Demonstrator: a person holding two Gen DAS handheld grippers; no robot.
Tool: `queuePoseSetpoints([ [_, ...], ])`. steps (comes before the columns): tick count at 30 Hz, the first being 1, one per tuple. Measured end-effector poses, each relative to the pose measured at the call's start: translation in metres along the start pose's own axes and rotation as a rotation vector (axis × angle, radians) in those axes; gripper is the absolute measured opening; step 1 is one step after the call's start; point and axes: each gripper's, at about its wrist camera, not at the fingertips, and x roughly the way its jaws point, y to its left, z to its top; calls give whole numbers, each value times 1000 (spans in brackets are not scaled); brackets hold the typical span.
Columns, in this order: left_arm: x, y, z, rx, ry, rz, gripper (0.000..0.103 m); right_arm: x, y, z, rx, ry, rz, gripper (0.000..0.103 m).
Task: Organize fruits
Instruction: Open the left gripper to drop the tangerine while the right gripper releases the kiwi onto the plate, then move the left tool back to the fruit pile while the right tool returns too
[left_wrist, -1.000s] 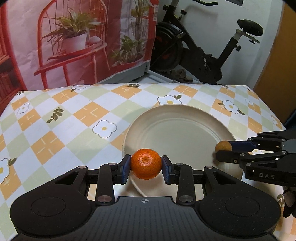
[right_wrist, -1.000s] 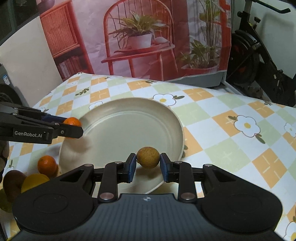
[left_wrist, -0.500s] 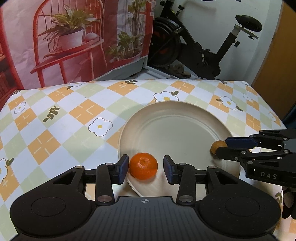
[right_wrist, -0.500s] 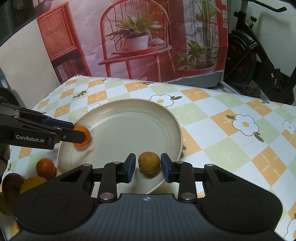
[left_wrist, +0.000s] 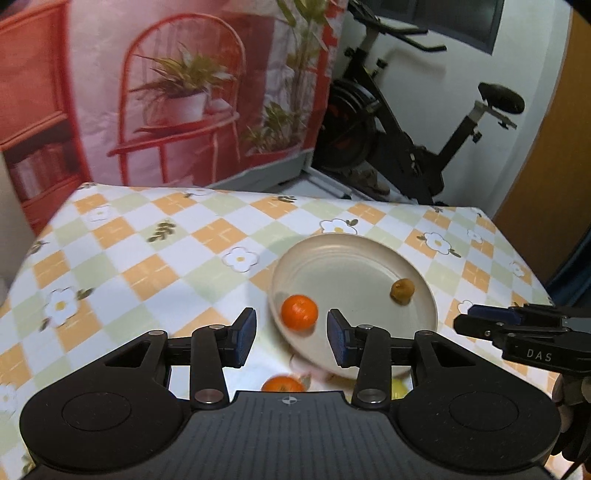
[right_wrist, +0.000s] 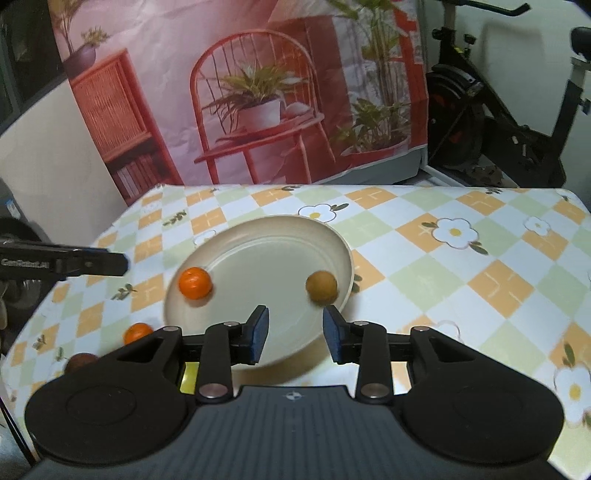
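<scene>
A cream plate (left_wrist: 369, 258) (right_wrist: 280, 236) lies on the checked tablecloth. An orange mandarin (left_wrist: 299, 312) (right_wrist: 195, 282) rests at its left side and a small brown fruit (left_wrist: 402, 290) (right_wrist: 321, 287) at its right side. My left gripper (left_wrist: 291, 334) is open and empty, raised just short of the mandarin. My right gripper (right_wrist: 295, 334) is open and empty, raised over the plate's near rim. Each gripper's tip shows in the other's view, the right one (left_wrist: 480, 325) and the left one (right_wrist: 88, 262).
Another mandarin (left_wrist: 282, 384) (right_wrist: 137, 332) lies on the cloth near the plate, with a dark brown fruit (right_wrist: 81, 362) and a yellow fruit (left_wrist: 399, 386) partly hidden. A printed backdrop and an exercise bike (left_wrist: 406, 147) stand beyond the table's far edge.
Both grippers opened, left the mandarin and the brown fruit on the plate, then pulled back and up away from it.
</scene>
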Motion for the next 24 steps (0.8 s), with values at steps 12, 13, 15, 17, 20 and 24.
queuePoseSetpoints([
  [12,-67,21,-41,-44,-24,53,47,-54,24,-33,30,-23,16,36],
  [13,-70,22,-45,-46,-20,54,47,-57,27,-35,26,-24,16,36],
  [15,-73,22,-53,-46,-16,49,47,-61,32,-39,18,-25,14,36],
  [17,-75,21,-58,-41,-16,50,48,-64,37,-43,8,-24,12,36],
  [20,-73,20,-64,-38,-9,49,49,-67,44,-48,-6,-15,13,36],
  [24,-74,22,-71,-44,-7,42,49,-68,49,-53,-27,0,14,36],
])
